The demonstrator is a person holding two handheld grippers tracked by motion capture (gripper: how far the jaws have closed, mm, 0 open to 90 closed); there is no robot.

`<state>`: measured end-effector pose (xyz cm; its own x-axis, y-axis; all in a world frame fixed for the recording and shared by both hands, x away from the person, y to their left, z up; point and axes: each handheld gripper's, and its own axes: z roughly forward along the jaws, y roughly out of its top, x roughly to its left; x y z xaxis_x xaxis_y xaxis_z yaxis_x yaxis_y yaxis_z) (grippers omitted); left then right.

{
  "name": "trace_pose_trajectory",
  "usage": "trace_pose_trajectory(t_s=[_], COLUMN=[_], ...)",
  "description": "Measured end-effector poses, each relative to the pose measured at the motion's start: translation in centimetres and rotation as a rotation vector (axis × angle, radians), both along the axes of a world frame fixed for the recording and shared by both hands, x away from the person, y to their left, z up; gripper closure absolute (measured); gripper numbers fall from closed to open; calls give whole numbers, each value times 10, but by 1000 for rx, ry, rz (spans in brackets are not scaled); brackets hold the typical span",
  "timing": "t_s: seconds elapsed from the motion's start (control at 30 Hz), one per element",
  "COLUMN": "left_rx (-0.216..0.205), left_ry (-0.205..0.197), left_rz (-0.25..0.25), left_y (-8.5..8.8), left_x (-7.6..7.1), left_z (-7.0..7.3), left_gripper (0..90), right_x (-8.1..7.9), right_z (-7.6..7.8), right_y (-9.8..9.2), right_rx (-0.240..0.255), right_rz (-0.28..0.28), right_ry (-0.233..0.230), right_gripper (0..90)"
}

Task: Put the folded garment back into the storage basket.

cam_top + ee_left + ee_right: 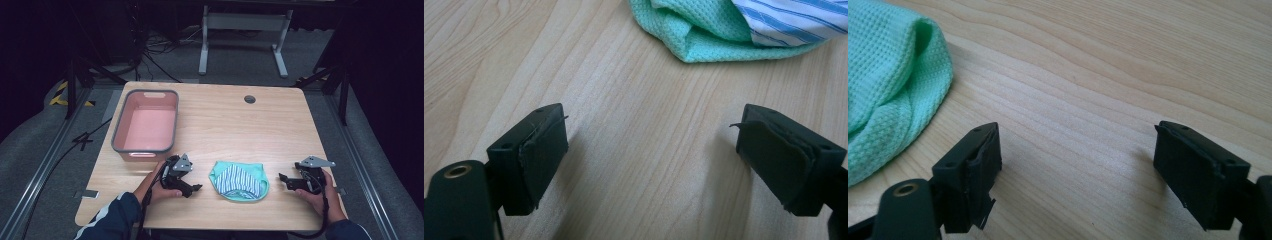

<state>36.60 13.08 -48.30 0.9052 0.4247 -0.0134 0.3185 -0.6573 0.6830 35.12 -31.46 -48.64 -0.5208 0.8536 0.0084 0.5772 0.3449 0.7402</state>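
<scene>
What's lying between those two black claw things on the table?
The cloth, green with a striped part, lies between the left gripper and right gripper; bare table on either side, as the high view shows.

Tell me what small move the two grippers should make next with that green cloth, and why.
Probably bring both grippers in to the cloth's edges. The green cloth lies bunched on the table between the left gripper and the right gripper; both stand open, empty and short of it, so neither can pinch it yet.

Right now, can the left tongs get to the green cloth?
Probably yes. The left tongs stand open beside the green cloth, pointing toward it, with bare table between them and nothing in the way.
</scene>
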Motion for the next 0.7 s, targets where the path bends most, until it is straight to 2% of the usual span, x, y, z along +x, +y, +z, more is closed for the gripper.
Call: trace_pose_trajectory(t_s=[0.37,0.47,0.53,0.63,0.7], left_rx=[3,-3,10,30,20], left_ry=[0,2,3,20,32], left_rz=[7,12,14,39,66], left_y=[0,-1,-1,-3,-4], left_x=[-1,-1,-1,-1,-1], left_z=[0,0,1,4,5], left_gripper=[133,133,133,152,181], right_x=[-1,-3,-3,-3,-4], right_z=[0,1,2,4,5], right_y=[1,1,0,1,2], right_rx=[-5,-7,-13,-23,-33], right_rz=[-9,-23,-20,-27,-20], right_ry=[2,13,24,42,55], right_gripper=[194,188,185,178,179])
